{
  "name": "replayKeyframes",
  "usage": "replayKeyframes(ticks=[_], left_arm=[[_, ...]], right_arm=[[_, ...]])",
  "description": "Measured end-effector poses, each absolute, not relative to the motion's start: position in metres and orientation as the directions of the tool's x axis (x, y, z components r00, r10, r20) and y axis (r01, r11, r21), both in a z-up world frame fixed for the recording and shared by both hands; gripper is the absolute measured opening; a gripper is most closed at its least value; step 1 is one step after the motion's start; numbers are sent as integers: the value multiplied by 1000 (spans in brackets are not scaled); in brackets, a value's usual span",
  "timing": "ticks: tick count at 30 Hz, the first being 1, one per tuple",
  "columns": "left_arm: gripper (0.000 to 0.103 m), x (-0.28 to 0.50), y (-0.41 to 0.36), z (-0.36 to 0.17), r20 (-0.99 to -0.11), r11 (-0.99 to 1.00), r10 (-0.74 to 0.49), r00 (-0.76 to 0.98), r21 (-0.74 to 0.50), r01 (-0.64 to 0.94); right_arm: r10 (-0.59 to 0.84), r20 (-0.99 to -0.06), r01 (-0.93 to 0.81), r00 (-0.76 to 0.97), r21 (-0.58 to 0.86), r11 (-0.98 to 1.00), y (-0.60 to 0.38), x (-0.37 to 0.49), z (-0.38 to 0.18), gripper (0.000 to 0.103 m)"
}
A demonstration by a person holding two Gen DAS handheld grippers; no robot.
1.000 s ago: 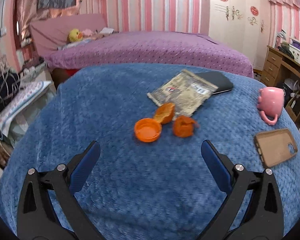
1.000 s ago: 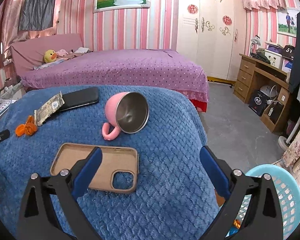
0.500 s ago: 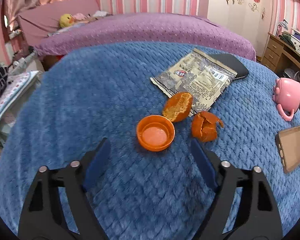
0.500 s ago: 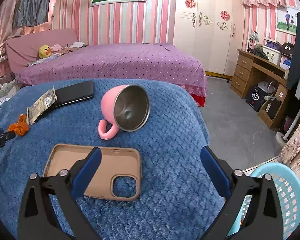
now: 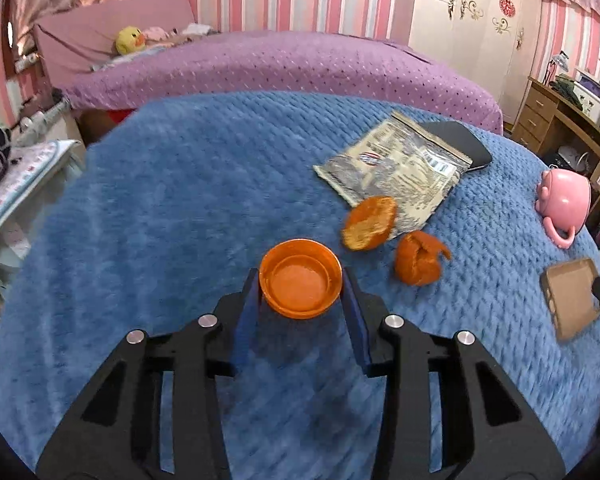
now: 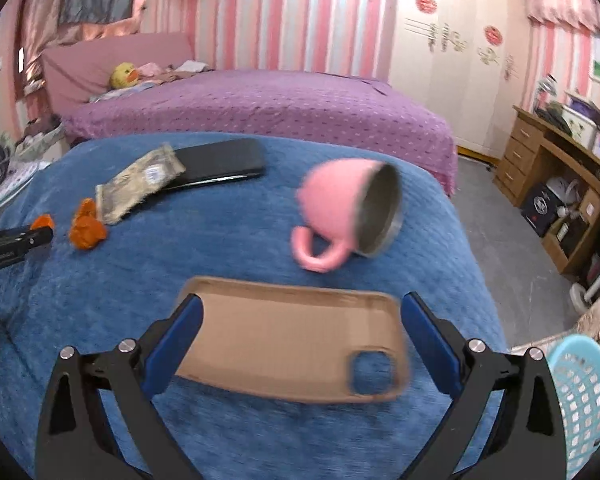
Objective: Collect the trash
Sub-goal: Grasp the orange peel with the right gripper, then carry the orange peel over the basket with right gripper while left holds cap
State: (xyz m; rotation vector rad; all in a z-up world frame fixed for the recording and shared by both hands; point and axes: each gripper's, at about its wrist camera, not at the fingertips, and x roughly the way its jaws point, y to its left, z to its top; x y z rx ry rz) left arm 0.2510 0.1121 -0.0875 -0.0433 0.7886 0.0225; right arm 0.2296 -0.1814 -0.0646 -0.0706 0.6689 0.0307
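Note:
An orange plastic cap (image 5: 300,290) lies open side up on the blue blanket (image 5: 160,200). My left gripper (image 5: 300,277) is closing on it, and both blue pads touch its rim. Two orange peel pieces (image 5: 370,222) (image 5: 418,258) lie just beyond, beside a crumpled snack wrapper (image 5: 396,168). In the right wrist view my right gripper (image 6: 300,303) hangs open over a tan phone case (image 6: 284,340), with its fingers wide of both ends. That view also has the peel (image 6: 86,230) and wrapper (image 6: 140,186) at the left.
A pink mug (image 6: 340,208) lies on its side behind the case. A black phone (image 6: 220,160) rests partly under the wrapper. A light blue mesh basket (image 6: 584,400) stands on the floor at lower right. A purple bed lies behind and a wooden desk stands at the right.
My left gripper moved forward to the orange cap and its jaws came together around it. My right gripper moved forward over the phone case and stayed open.

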Motion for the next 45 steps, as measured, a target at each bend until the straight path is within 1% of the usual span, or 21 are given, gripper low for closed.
replayKeyframes(ticks=[3,7,12,15,17,18,19,20,21,22,23,25,26,29,36,45], left_arm=[[39,236,135,-82,-693,998,29,721,-24,-64],[39,221,166,-79,-674,992,92,733,1,-124],[39,215,203,-82,-689,981,128,714,-19,-193],[39,214,213,-84,-694,978,133,708,-26,-209],[39,214,217,-85,-697,978,125,706,-35,-207],[39,215,217,-86,-699,978,126,704,-30,-205],[39,216,217,-86,-699,979,125,704,-29,-202],[39,217,218,-87,-699,980,122,704,-29,-199],[39,217,217,-86,-698,981,122,705,-25,-194],[39,218,216,-87,-697,981,122,706,-24,-193],[39,219,215,-87,-697,981,121,707,-23,-191],[39,220,214,-87,-697,982,121,707,-20,-188],[39,220,213,-88,-698,982,121,706,-19,-187],[39,220,210,-86,-698,982,121,706,-20,-188],[39,216,179,-73,-680,989,95,727,-19,-147],[39,204,91,-51,-651,999,-10,759,-44,-25]], right_arm=[[60,-617,-105,784,-37,994,-149,236,-61,97],[102,-596,-170,797,-59,984,-99,243,-59,97],[161,-624,-247,765,-54,967,-52,262,-65,96],[195,-642,-288,742,-42,957,-30,274,-67,91],[204,-656,-310,727,-48,950,-16,282,-70,84],[206,-663,-316,719,-48,948,-11,286,-72,82],[210,-676,-322,706,-42,946,-6,291,-75,78],[217,-687,-328,693,-33,944,-3,294,-77,72],[223,-697,-333,682,-24,943,0,298,-80,69],[231,-709,-341,666,-15,940,3,303,-83,62],[237,-722,-353,650,-10,936,7,306,-87,51],[258,-739,-384,622,-1,923,12,310,-93,39],[263,-739,-391,620,0,921,13,310,-94,35],[288,-720,-394,632,22,919,11,308,-90,27],[290,-666,-368,688,24,930,-26,283,-70,24],[236,-616,-288,752,16,958,-119,239,-40,24]])
